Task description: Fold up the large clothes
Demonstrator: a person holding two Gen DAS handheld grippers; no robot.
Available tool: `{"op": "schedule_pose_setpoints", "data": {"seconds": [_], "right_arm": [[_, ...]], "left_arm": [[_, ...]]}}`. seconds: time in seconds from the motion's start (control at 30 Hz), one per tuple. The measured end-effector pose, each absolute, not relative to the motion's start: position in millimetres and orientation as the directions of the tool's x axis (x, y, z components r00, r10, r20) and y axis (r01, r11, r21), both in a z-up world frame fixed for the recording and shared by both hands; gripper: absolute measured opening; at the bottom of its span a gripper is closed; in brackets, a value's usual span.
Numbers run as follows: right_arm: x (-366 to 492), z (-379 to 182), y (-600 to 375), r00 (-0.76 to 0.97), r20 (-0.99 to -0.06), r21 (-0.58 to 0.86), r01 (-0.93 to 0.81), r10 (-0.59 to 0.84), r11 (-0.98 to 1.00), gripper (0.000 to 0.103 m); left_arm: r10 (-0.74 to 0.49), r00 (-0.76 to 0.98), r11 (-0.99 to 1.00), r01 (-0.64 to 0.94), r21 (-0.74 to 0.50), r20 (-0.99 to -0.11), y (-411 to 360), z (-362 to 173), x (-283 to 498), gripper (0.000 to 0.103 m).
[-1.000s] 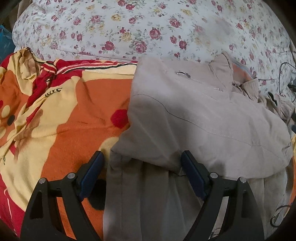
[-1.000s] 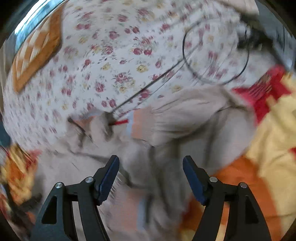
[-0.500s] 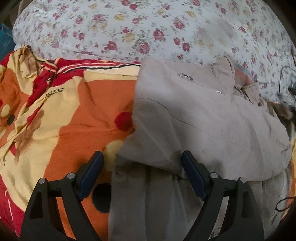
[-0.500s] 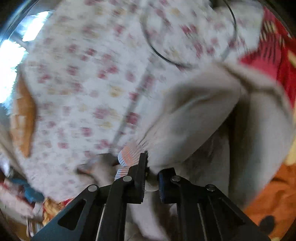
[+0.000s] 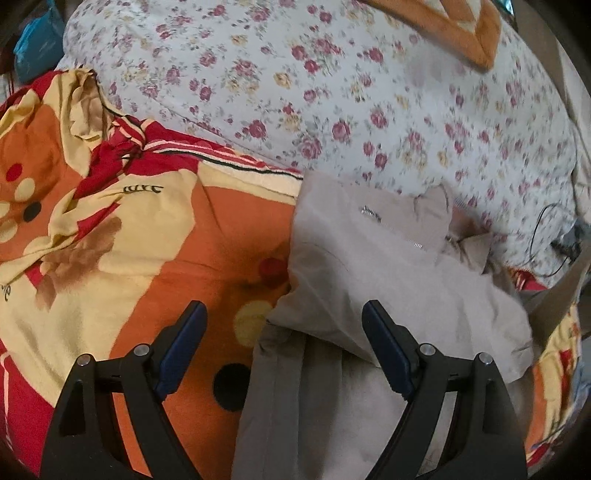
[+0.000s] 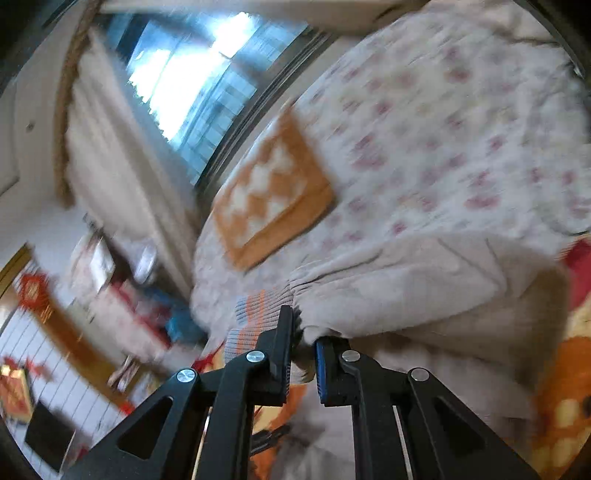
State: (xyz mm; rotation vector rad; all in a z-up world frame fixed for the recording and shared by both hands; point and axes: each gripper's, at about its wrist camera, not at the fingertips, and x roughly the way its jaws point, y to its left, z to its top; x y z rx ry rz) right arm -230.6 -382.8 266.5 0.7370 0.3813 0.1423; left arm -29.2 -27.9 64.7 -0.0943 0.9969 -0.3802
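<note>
Jacket (image 5: 373,266) sleeve pinched by right gripper (image 6: 303,343); left gripper (image 5: 284,325) spread above.

The right hand-held gripper (image 6: 303,345), wide open a second ago over the beige jacket (image 5: 373,258), is now clamped on the sleeve (image 6: 388,291) just beside its striped ribbed cuff (image 6: 258,314). Its view has swung up from the bed to take in the window (image 6: 192,85) and the orange patterned cushion (image 6: 273,192). In the left wrist view the jacket sits farther right than before, and the orange cushion (image 5: 450,26) now shows at the top edge.
</note>
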Motion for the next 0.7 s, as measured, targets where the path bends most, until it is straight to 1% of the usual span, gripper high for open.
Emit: {"op": "schedule_pose_setpoints", "data": {"seconds": [0.13, 0.17, 0.2, 0.23, 0.27, 0.3, 0.33, 0.4, 0.43, 0.5, 0.6, 0.67, 0.7], "right_arm": [[-167, 238, -322, 0.804, -0.415, 0.658, -0.059, 0.427, 0.751, 0.010], [-147, 222, -303, 0.744, -0.475, 0.651, -0.062, 0.470, 0.756, 0.011], [-132, 210, -291, 0.697, -0.516, 0.647, -0.063, 0.498, 0.760, 0.016], [-119, 199, -283, 0.660, -0.556, 0.636, -0.054, 0.505, 0.770, 0.017], [-110, 185, -272, 0.615, -0.618, 0.607, -0.023, 0.490, 0.794, 0.026], [-103, 176, -267, 0.585, -0.658, 0.586, 0.002, 0.474, 0.810, 0.044], [-101, 169, -267, 0.577, -0.674, 0.576, 0.020, 0.461, 0.817, 0.051], [-115, 170, -279, 0.628, -0.642, 0.582, 0.025, 0.440, 0.813, 0.057], [-124, 172, -288, 0.653, -0.630, 0.580, 0.035, 0.421, 0.814, 0.061], [-148, 176, -310, 0.687, -0.633, 0.549, 0.075, 0.356, 0.832, 0.063], [-193, 179, -338, 0.696, -0.700, 0.371, 0.163, 0.160, 0.914, 0.063], [-222, 175, -355, 0.667, -0.745, 0.221, 0.240, 0.005, 0.945, 0.064], [-233, 170, -361, 0.648, -0.760, 0.170, 0.268, -0.048, 0.948, 0.064]], "left_arm": [[-0.381, 0.501, 0.924, 0.233, -0.302, -0.777, -8, 76, -24, 0.086], [-0.390, 0.511, 0.921, 0.224, -0.320, -0.766, -2, 79, -21, 0.086], [-0.394, 0.519, 0.919, 0.218, -0.328, -0.758, 2, 80, -18, 0.086], [-0.392, 0.528, 0.920, 0.206, -0.334, -0.754, 6, 81, -15, 0.086], [-0.393, 0.529, 0.919, 0.196, -0.342, -0.752, 8, 80, -11, 0.086], [-0.404, 0.524, 0.914, 0.192, -0.358, -0.750, 10, 80, -9, 0.086], [-0.426, 0.514, 0.903, 0.189, -0.386, -0.745, 12, 79, -7, 0.086], [-0.490, 0.486, 0.868, 0.196, -0.457, -0.723, 12, 77, -5, 0.088], [-0.513, 0.477, 0.855, 0.205, -0.477, -0.714, 10, 78, -7, 0.089], [-0.535, 0.470, 0.842, 0.230, -0.488, -0.702, 3, 79, -10, 0.091], [-0.548, 0.455, 0.837, 0.304, -0.456, -0.702, -17, 80, -19, 0.091], [-0.546, 0.432, 0.835, 0.352, -0.423, -0.718, -33, 77, -24, 0.091], [-0.542, 0.421, 0.835, 0.370, -0.408, -0.727, -42, 74, -26, 0.091]]}}
